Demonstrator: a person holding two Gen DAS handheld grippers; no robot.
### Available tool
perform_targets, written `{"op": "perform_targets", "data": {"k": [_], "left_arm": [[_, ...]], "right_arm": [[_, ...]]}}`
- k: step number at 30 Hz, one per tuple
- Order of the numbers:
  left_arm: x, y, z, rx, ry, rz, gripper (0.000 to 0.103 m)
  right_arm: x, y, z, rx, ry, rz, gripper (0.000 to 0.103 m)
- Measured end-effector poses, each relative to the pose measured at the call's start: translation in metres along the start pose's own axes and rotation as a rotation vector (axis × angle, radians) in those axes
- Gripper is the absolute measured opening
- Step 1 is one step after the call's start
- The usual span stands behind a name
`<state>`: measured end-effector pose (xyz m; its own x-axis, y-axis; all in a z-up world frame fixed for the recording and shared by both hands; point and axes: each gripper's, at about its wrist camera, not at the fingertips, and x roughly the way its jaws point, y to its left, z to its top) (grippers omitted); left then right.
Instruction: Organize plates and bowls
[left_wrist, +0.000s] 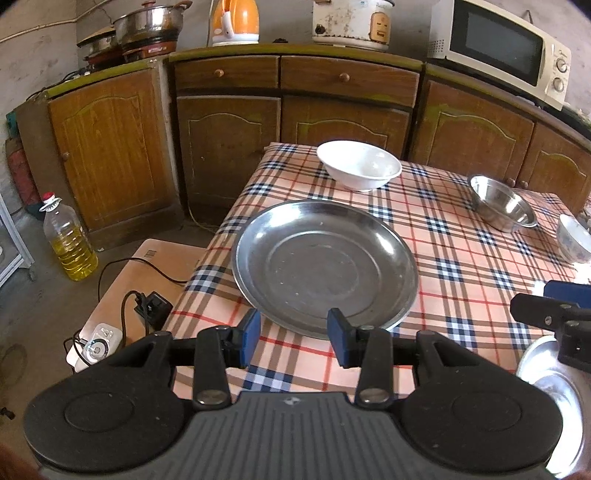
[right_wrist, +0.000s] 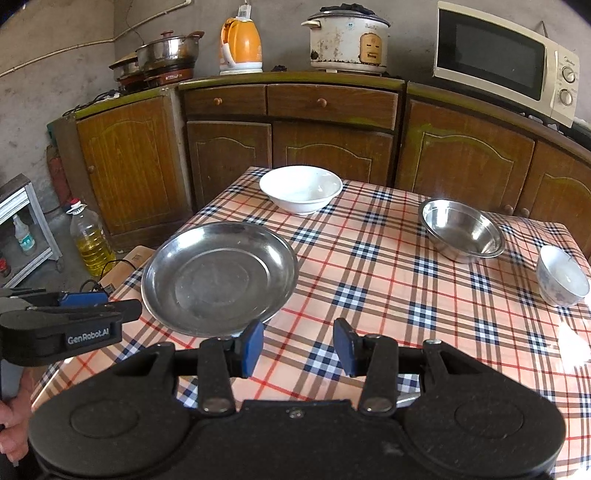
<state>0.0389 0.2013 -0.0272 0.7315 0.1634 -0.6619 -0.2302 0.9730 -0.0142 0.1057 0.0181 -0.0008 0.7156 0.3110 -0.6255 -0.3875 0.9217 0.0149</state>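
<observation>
Left gripper (left_wrist: 293, 332): I am holding it with its blue pads apart and nothing between them, hovering just short of the near rim of the large steel plate (left_wrist: 325, 266). From the right wrist view its body is showing at the plate's left side, not touching it. Right gripper (right_wrist: 298, 341): I am holding it likewise parted and empty, over bare checked cloth just to the right of the plate's near rim.

Step in hand, as I am judging it: the approach to a first pick, nothing gathered yet. The plate is lying flat at the near left corner of the worktop (right_wrist: 388, 280). Beyond the plate, at the far edge, the white bowl (right_wrist: 301, 188) is sitting upright. Well to the plate's right, the steel bowl (right_wrist: 461, 230) is resting, and nearer and farther right again, the small patterned bowl (right_wrist: 563, 277). A second steel dish (left_wrist: 550, 376) is showing at the left view's lower right edge, partly hidden.

Next move, I am reckoning: closing one gripper over a rim, which is thin and low, so the pads need to straddle it squarely.
</observation>
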Motion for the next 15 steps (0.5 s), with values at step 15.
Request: {"op": "perform_targets", "data": {"k": [15], "left_arm": [[0.041,0.033,0.02,-0.062,0.043,0.066,0.042]], "right_arm": [[0.048,0.003,0.012,0.031,0.033,-0.002,0.052]]}}
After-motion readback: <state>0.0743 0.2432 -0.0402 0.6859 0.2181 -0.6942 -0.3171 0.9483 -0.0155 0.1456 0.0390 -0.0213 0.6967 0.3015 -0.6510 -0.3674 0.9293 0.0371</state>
